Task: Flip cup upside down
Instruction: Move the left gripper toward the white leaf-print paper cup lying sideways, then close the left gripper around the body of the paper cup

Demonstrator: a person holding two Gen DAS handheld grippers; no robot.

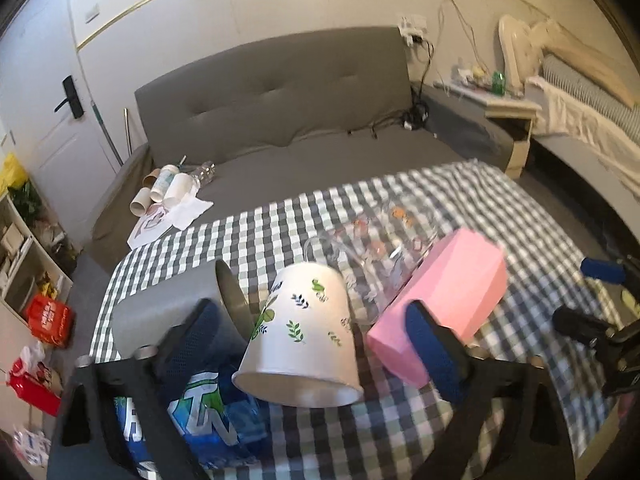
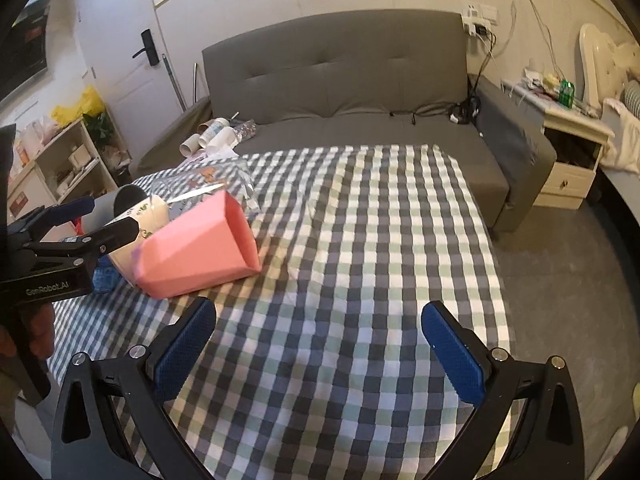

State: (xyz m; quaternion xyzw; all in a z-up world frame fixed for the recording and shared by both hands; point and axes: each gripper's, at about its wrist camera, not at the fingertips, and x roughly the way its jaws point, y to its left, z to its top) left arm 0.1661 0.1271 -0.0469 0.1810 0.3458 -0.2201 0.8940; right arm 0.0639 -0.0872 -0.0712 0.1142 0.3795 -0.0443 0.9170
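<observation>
The left gripper (image 1: pixel 316 344) is spread wide, and the white leaf-print cup (image 1: pixel 302 336) lies tilted between its fingers, mouth toward the camera, touching neither pad. A grey cup (image 1: pixel 172 312) lies just left of it, a pink box (image 1: pixel 440 300) just right, a clear glass mug (image 1: pixel 376 248) beyond. The right gripper (image 2: pixel 320 344) hangs open over bare checked cloth (image 2: pixel 360 240) on the worktop.
</observation>
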